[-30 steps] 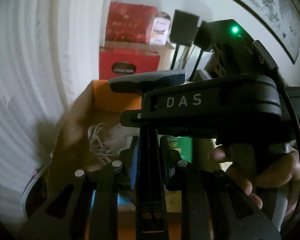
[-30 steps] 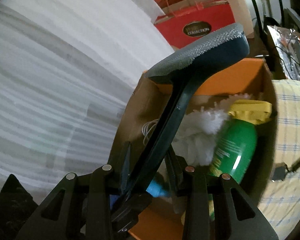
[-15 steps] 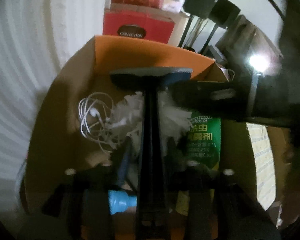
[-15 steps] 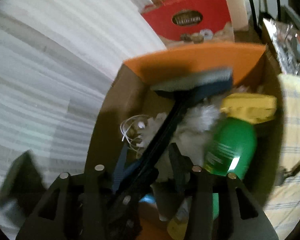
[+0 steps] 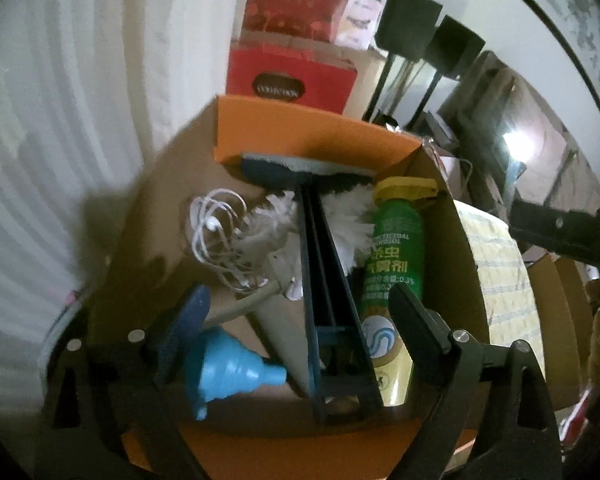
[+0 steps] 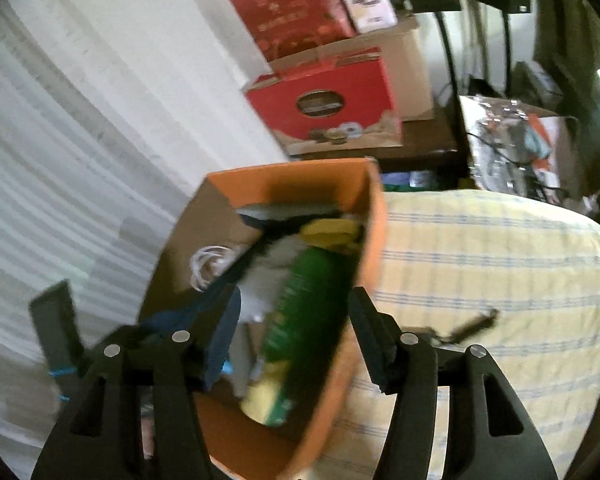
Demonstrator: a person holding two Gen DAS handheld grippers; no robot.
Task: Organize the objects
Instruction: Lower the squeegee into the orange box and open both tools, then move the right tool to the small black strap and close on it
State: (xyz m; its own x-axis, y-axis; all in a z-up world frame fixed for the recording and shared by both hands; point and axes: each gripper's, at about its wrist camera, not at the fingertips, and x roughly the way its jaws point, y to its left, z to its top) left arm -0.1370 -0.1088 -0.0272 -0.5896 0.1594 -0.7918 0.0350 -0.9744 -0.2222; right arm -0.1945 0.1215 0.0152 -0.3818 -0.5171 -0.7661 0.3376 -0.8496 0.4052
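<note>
An orange cardboard box [image 5: 324,136] holds a dark blue long-handled brush [image 5: 320,264], a green spray can with a yellow cap [image 5: 396,256], a white duster [image 5: 276,216], white earphones [image 5: 216,224] and a blue funnel [image 5: 228,364]. The brush lies in the box with its head against the far wall. My left gripper [image 5: 300,320] is open above the box, its jaws wide on either side of the brush handle, not touching it. My right gripper [image 6: 296,328] is open and empty above the box [image 6: 376,232], over the can [image 6: 300,320].
Red gift boxes [image 5: 292,80] are stacked behind the box, beside a white ribbed wall [image 5: 60,120]. A yellow checked cushion [image 6: 480,280] lies right of the box. Black stands [image 5: 420,40] and clutter fill the back right.
Both grippers held the brush above the box a second ago. It was lowered into the box, both grippers opened and let it go, and the right gripper pulled back.
</note>
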